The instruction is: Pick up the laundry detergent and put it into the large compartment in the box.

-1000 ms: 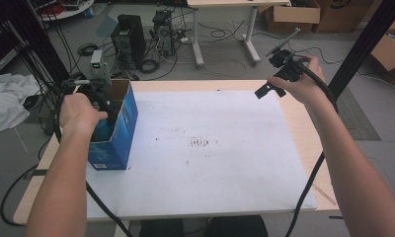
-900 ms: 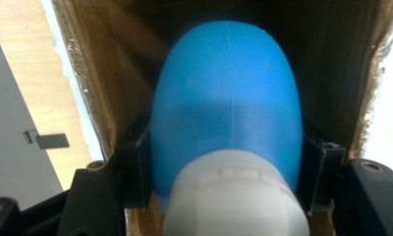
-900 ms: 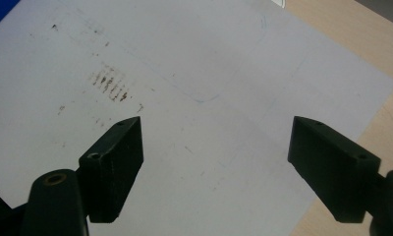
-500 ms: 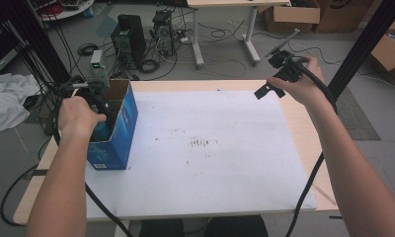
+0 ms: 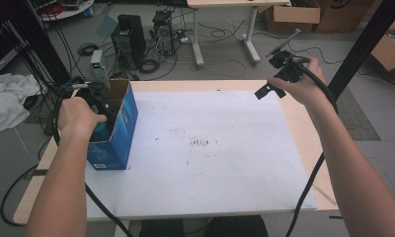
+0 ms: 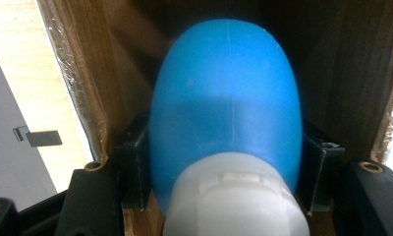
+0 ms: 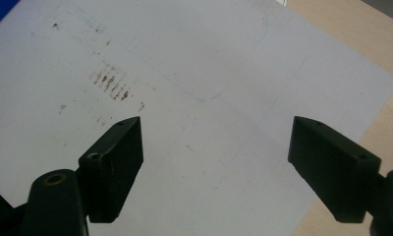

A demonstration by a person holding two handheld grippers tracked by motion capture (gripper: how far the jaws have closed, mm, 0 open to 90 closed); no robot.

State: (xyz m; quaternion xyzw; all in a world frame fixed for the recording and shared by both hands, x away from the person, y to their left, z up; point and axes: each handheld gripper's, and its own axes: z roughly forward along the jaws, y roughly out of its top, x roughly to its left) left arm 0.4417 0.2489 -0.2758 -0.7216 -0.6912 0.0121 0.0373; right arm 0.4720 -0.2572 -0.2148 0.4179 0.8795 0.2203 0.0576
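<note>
Nothing had shifted since the earlier frame. Inside the blue box (image 5: 114,133) at the table's left, the left gripper (image 6: 224,162) was mostly hidden, clamped on a blue bottle (image 6: 226,113). Far right, the right gripper (image 7: 214,162) hung spread, empty.

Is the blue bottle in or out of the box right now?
In. The left claw grips the blue bottle with the cardboard walls of the box around it.

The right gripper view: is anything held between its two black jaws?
No, the right gripper has its jaws standing wide apart, with just the bare white paper sheet on the table showing between them.
</note>
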